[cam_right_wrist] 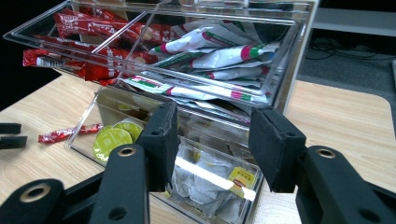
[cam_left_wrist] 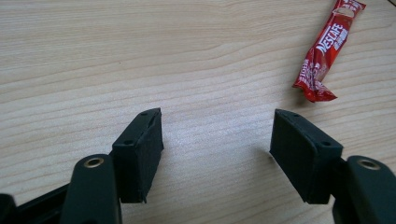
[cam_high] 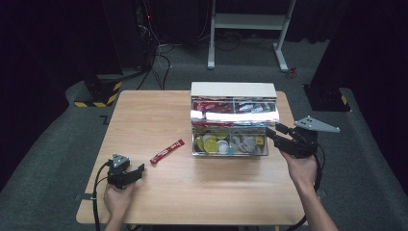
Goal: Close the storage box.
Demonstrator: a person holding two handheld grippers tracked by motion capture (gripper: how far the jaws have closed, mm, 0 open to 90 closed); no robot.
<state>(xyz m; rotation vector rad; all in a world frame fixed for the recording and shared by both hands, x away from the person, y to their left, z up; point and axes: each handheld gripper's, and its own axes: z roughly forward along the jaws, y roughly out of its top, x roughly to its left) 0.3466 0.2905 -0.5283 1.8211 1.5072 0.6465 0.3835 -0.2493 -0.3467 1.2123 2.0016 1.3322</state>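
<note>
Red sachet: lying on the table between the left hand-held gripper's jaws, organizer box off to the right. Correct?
Not quite. The red sachet lies on the table beyond the left hand-held gripper, outside its open jaws, with only bare wood between them, as the left gripper view shows. The organizer box does sit off to the right.

We can read one brand: "NESCAFE" in white letters runs along the red stick sachet (cam_left_wrist: 324, 55) lying on the wooden table (cam_left_wrist: 140, 60), seen in the left gripper view. The smaller print beneath it is too blurred for us to make out. On the sachets and yellow-tagged bags inside the clear organiser box (cam_right_wrist: 280, 60) we see markings, but none we can read.
</note>
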